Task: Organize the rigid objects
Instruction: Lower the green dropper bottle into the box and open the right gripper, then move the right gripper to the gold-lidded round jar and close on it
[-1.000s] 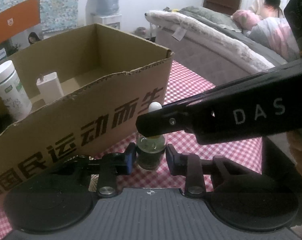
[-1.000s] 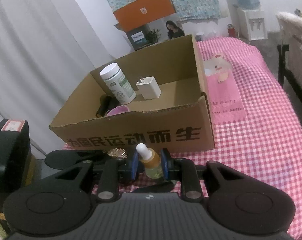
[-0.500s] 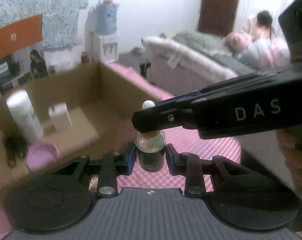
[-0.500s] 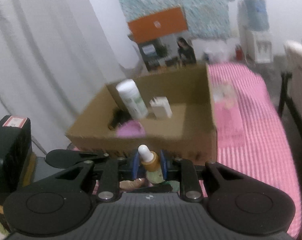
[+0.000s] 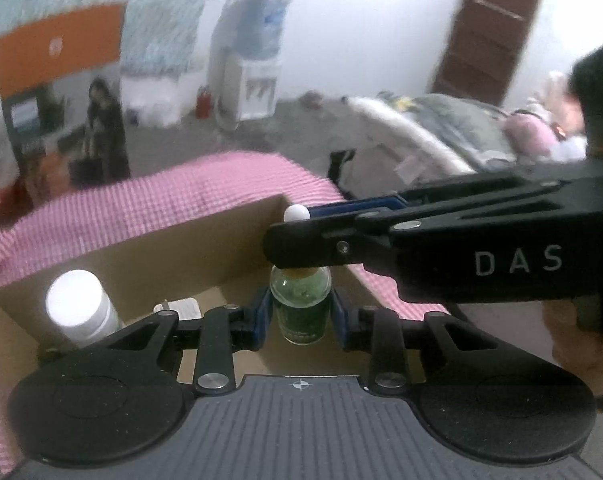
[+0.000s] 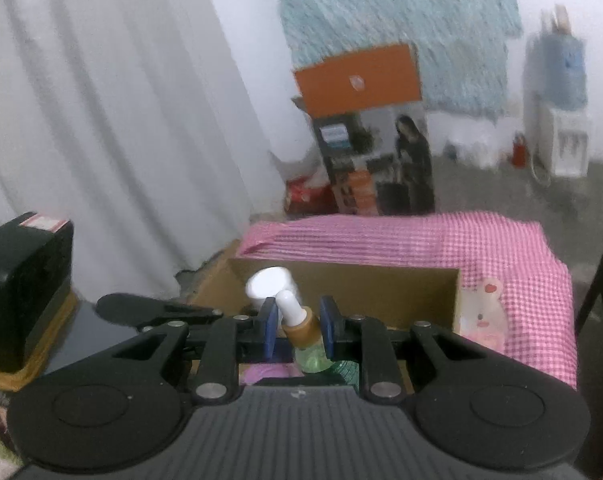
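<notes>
A small green dropper bottle [image 5: 301, 308] with a brown collar and white bulb is held by both grippers above the open cardboard box [image 5: 173, 248]. My left gripper [image 5: 301, 314] is shut on the bottle's green body. My right gripper [image 6: 299, 326] is shut on its brown collar [image 6: 301, 322]; its fingers [image 5: 313, 244] cross in from the right in the left wrist view. The bottle tilts left in the right wrist view. In the box stand a white capped bottle [image 5: 79, 308] and a white charger [image 5: 179, 309]; a purple object [image 6: 265, 372] lies below.
The box [image 6: 341, 288] sits on a pink checked tablecloth [image 6: 501, 264]. A black device [image 6: 21, 280] is at the left. A white curtain, an orange-topped carton [image 6: 365, 128], a water dispenser and a bed are in the background.
Both grippers have lifted the dropper bottle from the table in front of the box up and over the box's opening. Both stay shut on it.
</notes>
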The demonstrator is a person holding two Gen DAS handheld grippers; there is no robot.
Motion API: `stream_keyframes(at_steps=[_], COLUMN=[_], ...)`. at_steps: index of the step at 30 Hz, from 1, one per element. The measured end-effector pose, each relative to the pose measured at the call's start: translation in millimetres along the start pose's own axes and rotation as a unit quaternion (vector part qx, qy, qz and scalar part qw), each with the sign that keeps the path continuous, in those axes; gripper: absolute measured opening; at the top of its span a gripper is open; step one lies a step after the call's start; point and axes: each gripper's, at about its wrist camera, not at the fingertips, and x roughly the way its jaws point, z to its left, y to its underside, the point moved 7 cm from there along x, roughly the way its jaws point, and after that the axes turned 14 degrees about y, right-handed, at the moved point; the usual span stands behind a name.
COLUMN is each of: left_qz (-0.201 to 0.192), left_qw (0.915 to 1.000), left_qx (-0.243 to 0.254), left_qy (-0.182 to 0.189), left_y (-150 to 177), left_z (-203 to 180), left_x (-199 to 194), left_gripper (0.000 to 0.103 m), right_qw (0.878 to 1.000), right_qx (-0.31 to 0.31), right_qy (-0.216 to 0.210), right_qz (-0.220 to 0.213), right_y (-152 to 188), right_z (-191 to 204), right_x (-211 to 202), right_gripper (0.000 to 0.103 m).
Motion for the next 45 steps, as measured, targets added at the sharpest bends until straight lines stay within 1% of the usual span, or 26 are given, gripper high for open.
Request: stream_keyframes(at_steps=[2, 6, 9, 11, 18, 22, 26, 28, 30, 31, 33, 35, 37, 39, 41, 43, 44, 45], left_qz=[0.012, 0.040, 0.050, 0.055, 0.066, 0.063, 0.065, 0.064, 0.059, 0.055, 0.049, 0.043, 0.036, 0.023, 0.018, 0.010, 0.006, 0.003], left_qw=[0.9998, 0.9984, 0.9974, 0.9967, 0.9949, 0.9948, 0.9949, 0.9951, 0.9954, 0.9957, 0.9962, 0.9969, 0.9977, 0.9985, 0.9989, 0.9993, 0.9993, 0.9993], left_qx=[-0.014, -0.032, -0.037, -0.043, -0.048, -0.057, -0.049, -0.047, -0.044, -0.040, -0.035, -0.032, -0.030, -0.026, -0.019, -0.007, 0.001, 0.007], left_qy=[-0.007, -0.022, -0.036, -0.042, -0.060, -0.057, -0.059, -0.059, -0.062, -0.062, -0.062, -0.058, -0.049, -0.043, -0.038, -0.036, -0.036, -0.038], left_y=[-4, -6, -4, -3, -1, -1, -3, -4, -5, -5, -5, -6, -5, -4, -3, 0, 4, 6], left_z=[14, 37, 49, 55, 63, 63, 58, 55, 51, 49, 43, 37, 28, 18, 8, -2, -8, -13], left_x=[18, 50, 61, 65, 71, 71, 71, 67, 63, 59, 51, 41, 29, 14, 1, -14, -24, -30], left_gripper=[0.031, 0.031, 0.031, 0.031, 0.031, 0.031, 0.035, 0.042, 0.057, 0.059, 0.069, 0.072, 0.080, 0.091, 0.097, 0.098, 0.100, 0.101], right_qw=[1.000, 0.998, 0.996, 0.996, 0.995, 0.994, 0.994, 0.994, 0.994, 0.995, 0.996, 0.997, 0.997, 0.998, 0.999, 0.999, 0.999, 1.000], right_qx=[0.019, 0.032, 0.035, 0.031, 0.010, -0.002, -0.005, -0.002, 0.001, 0.002, 0.004, 0.012, 0.019, 0.022, 0.022, 0.026, 0.028, 0.028], right_qy=[-0.004, 0.009, 0.016, 0.021, 0.033, 0.037, 0.043, 0.043, 0.044, 0.043, 0.041, 0.041, 0.037, 0.032, 0.026, 0.021, 0.017, 0.011], right_qz=[0.022, 0.054, 0.076, 0.083, 0.094, 0.101, 0.100, 0.101, 0.097, 0.092, 0.083, 0.071, 0.059, 0.044, 0.028, 0.014, 0.005, -0.003], right_y=[-7, -7, -4, 0, 5, 9, 10, 10, 9, 7, 4, 1, -3, -6, -6, -4, -2, 1], right_z=[-11, -30, -38, -40, -40, -37, -39, -40, -41, -41, -42, -43, -43, -41, -37, -33, -31, -28], right_x=[26, 74, 101, 112, 129, 134, 134, 133, 128, 125, 117, 107, 94, 78, 60, 41, 31, 19], right_gripper=[0.025, 0.025, 0.025, 0.025, 0.025, 0.025, 0.025, 0.026, 0.026, 0.026, 0.026, 0.026, 0.026, 0.027, 0.032, 0.058, 0.061, 0.061])
